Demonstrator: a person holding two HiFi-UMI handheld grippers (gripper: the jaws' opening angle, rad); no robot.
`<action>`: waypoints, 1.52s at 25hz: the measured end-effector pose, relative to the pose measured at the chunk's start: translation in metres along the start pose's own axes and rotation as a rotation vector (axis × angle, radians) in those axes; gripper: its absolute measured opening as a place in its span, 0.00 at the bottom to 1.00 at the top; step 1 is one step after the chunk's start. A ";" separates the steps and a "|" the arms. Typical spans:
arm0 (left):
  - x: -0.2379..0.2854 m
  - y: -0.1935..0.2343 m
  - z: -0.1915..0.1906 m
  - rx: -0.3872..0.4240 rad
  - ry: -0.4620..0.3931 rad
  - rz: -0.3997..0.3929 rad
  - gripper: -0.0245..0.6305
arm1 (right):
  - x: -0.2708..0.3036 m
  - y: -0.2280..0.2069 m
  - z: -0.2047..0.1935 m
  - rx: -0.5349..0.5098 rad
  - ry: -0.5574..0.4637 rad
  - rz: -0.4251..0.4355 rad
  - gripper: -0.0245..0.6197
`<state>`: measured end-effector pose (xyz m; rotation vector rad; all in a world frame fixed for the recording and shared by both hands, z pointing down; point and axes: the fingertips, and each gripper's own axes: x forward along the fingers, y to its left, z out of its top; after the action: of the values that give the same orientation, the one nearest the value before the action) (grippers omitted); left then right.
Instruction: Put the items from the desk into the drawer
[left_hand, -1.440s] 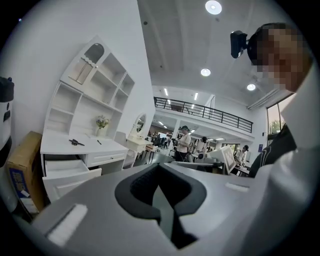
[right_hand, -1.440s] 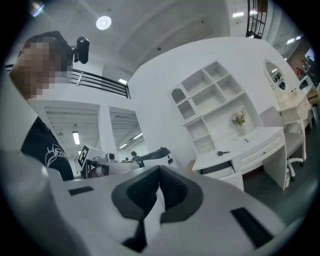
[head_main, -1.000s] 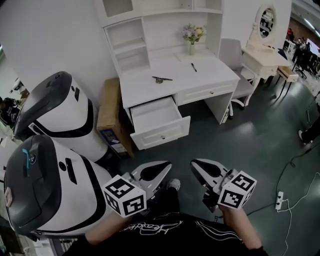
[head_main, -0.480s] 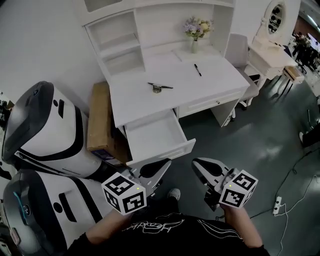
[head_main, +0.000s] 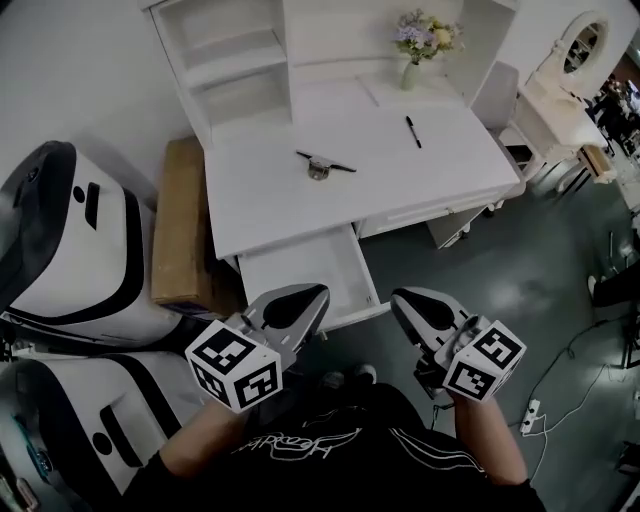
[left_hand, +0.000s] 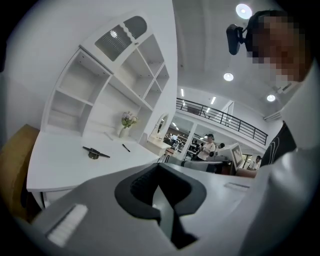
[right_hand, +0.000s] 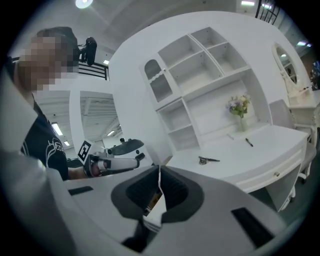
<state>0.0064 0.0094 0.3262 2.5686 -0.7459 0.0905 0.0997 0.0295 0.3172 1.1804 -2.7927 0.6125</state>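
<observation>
On the white desk (head_main: 270, 200) lie a small dark tool (head_main: 322, 165) and a black pen (head_main: 412, 131); a vase of flowers (head_main: 410, 72) stands at the back. The drawer (head_main: 300, 275) under the desk's left half is pulled out and looks empty. My left gripper (head_main: 314, 292) hangs just in front of the drawer, jaws shut on nothing. My right gripper (head_main: 402, 298) floats beside it over the floor, also shut and empty. The left gripper view shows the tool (left_hand: 95, 152) and pen (left_hand: 126, 148) beyond the left gripper (left_hand: 159, 168). The right gripper (right_hand: 159, 170) faces the tool (right_hand: 207, 160).
A cardboard box (head_main: 180, 225) leans against the desk's left side. Two big white-and-black pod machines (head_main: 70, 250) fill the left. A chair (head_main: 500, 95) and a vanity table with mirror (head_main: 575, 75) stand right of the desk. A power strip (head_main: 530, 410) lies on the floor.
Both grippers have moved toward the desk, still shut. The desk and open drawer now sit much closer, and the drawer front lies right by the left gripper's tip.
</observation>
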 end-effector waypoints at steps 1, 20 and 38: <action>0.002 0.007 0.002 -0.002 -0.002 0.009 0.05 | 0.007 -0.006 0.002 0.006 0.003 0.009 0.05; 0.062 0.140 0.023 -0.136 -0.004 0.249 0.05 | 0.170 -0.148 0.027 -0.244 0.200 0.120 0.22; 0.059 0.210 -0.001 -0.263 0.009 0.395 0.05 | 0.306 -0.213 -0.017 -0.882 0.454 0.086 0.30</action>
<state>-0.0528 -0.1760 0.4247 2.1452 -1.1702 0.1197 0.0302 -0.3065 0.4649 0.6272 -2.2750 -0.3173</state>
